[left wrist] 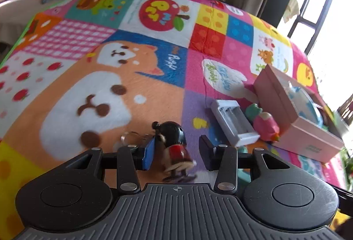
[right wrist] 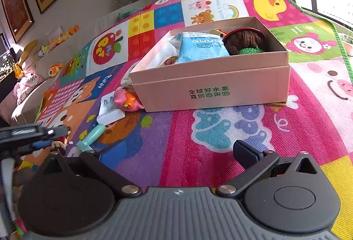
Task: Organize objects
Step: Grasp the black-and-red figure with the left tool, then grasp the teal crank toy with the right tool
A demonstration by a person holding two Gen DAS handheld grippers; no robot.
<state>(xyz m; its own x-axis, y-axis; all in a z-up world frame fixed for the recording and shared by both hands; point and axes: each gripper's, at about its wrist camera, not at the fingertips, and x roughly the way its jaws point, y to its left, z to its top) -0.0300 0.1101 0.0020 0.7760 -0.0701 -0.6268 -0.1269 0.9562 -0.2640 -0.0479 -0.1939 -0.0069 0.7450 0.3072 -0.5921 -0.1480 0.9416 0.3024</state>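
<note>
A wooden doll [left wrist: 174, 145] with black hair and a red dress lies on the colourful play mat [left wrist: 92, 76], between the fingers of my left gripper [left wrist: 176, 155]. The jaws stand open around it; the left pad [left wrist: 148, 155] is close against it, the right pad is apart. A key ring [left wrist: 130, 137] lies just left of the doll. My right gripper [right wrist: 167, 151] is open and empty above the mat, in front of the pink box [right wrist: 211, 87]. The box holds a blue packet [right wrist: 200, 48] and a brown knitted item [right wrist: 245, 41].
A white battery charger [left wrist: 233, 121] and a pink figure [left wrist: 264, 125] lie left of the pink box [left wrist: 295, 112]. A mint-green handle [right wrist: 92, 136] lies on the mat near the left gripper [right wrist: 33, 134]. A sofa with plush toys [right wrist: 33, 63] stands behind.
</note>
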